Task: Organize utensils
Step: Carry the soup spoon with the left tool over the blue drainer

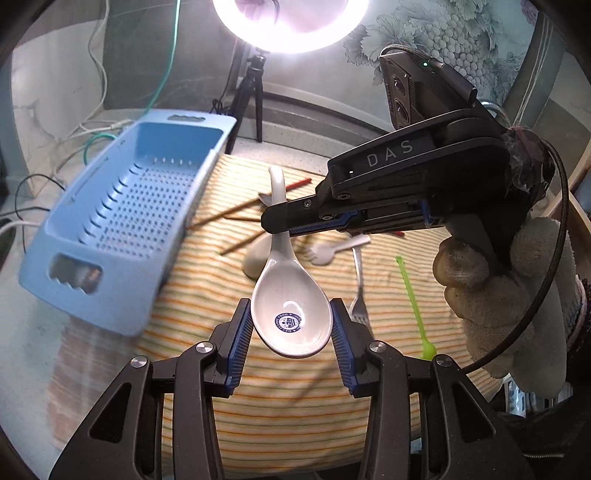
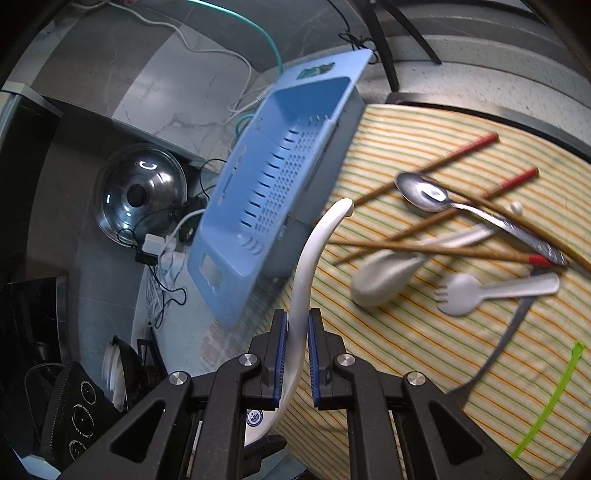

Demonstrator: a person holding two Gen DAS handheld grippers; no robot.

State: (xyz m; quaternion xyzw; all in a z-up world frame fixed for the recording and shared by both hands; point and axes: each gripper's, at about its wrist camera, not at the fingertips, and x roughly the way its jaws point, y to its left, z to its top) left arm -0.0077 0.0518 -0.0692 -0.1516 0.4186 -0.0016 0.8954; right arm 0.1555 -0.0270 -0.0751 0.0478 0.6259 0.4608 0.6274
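Where the left wrist view looks down, the table wears a striped cloth (image 1: pixel 280 406) in yellow, orange and green lines. Left tool (image 1: pixel 291 326) clamps the bowl of a white ceramic spoon (image 1: pixel 291 314), pads on both sides of the bowl, blue logo facing up. Right tool (image 1: pixel 275 225) comes in from the right, held by a gloved hand (image 1: pixel 513 295), closed on the same spoon's handle. Blue perforated basket (image 1: pixel 122 221) sits at the cloth's left edge, empty as far as visible. On the cloth beyond: chopsticks (image 1: pixel 236 210), a white plastic spork (image 1: pixel 328 251), a metal fork (image 1: pixel 360 295), a green plastic pick (image 1: pixel 413 302). Ring light (image 1: pixel 291 26) on a tripod behind the table, cables on the pale floor, grape-pattern wallpaper at upper right.

Right wrist view: right tool (image 2: pixel 297 354) pinches the spoon handle (image 2: pixel 310 258), which curves up and away. Basket (image 2: pixel 280 177) to the left, blurred. Cloth (image 2: pixel 406 350) carries a second white ceramic spoon (image 2: pixel 384 277) bowl-down, a metal spoon (image 2: pixel 428 194), red-tipped chopsticks (image 2: pixel 461 251), the spork (image 2: pixel 480 291). Off the table at left: a glass pot lid (image 2: pixel 140 192), a power strip with plugs, an induction cooker at bottom left.
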